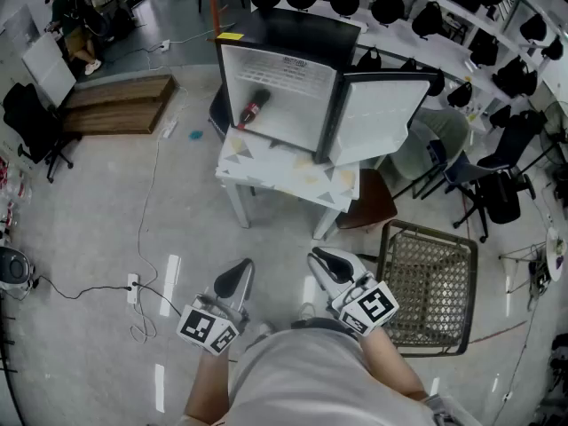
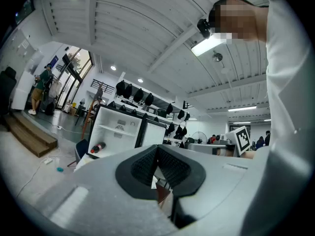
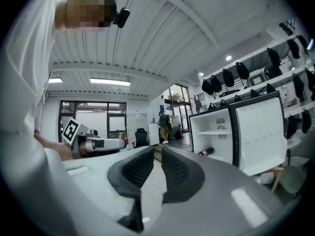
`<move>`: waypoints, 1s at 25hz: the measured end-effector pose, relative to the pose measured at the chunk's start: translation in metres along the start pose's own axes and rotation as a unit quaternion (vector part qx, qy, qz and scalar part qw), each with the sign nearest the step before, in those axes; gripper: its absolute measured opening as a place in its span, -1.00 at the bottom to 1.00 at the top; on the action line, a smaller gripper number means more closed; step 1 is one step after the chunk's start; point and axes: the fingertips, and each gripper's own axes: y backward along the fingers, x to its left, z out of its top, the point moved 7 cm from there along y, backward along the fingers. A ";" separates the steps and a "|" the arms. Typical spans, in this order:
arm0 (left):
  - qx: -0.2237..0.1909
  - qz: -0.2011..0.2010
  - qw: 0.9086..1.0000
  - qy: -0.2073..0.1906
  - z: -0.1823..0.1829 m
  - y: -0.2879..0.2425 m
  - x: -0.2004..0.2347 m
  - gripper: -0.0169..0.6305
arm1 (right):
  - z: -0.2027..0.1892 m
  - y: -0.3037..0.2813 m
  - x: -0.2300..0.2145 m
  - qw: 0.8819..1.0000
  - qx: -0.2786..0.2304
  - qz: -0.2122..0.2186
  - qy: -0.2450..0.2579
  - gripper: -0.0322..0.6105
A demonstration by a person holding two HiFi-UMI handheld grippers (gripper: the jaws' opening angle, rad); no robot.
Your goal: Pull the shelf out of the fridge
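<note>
Your left gripper (image 1: pixel 235 273) is clenched, pads together, holding nothing. Your right gripper (image 1: pixel 328 260) is released a little, with only a narrow gap between the jaws. Both are well apart from the fridge (image 1: pixel 284 87), whose door is open. The shelf (image 3: pixel 216 132) sits inside it, above a lying bottle (image 1: pixel 253 110) with a red label. The fridge stands on a white surface (image 1: pixel 284 174). A brown stool (image 1: pixel 368 204) is beside it, and a wire basket (image 1: pixel 429 287) is near your right. The print inside the fridge is too small to read.
</note>
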 end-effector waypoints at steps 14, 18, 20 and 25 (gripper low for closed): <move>0.029 -0.019 0.999 -0.024 -0.008 -0.085 -0.029 -0.92 | 0.002 0.018 -0.085 0.999 -0.026 0.011 -0.021 -0.75; 0.031 -0.010 0.999 -0.034 -0.014 -0.107 -0.042 -0.92 | -0.001 0.025 -0.114 0.999 -0.022 0.016 -0.028 -0.75; 0.034 0.001 0.999 -0.033 -0.019 -0.117 -0.043 -0.92 | -0.003 0.025 -0.126 0.999 -0.021 0.019 -0.031 -0.75; 0.047 0.009 0.998 -0.026 -0.023 -0.139 -0.030 -0.92 | -0.006 0.016 -0.149 0.999 -0.012 0.021 -0.040 -0.75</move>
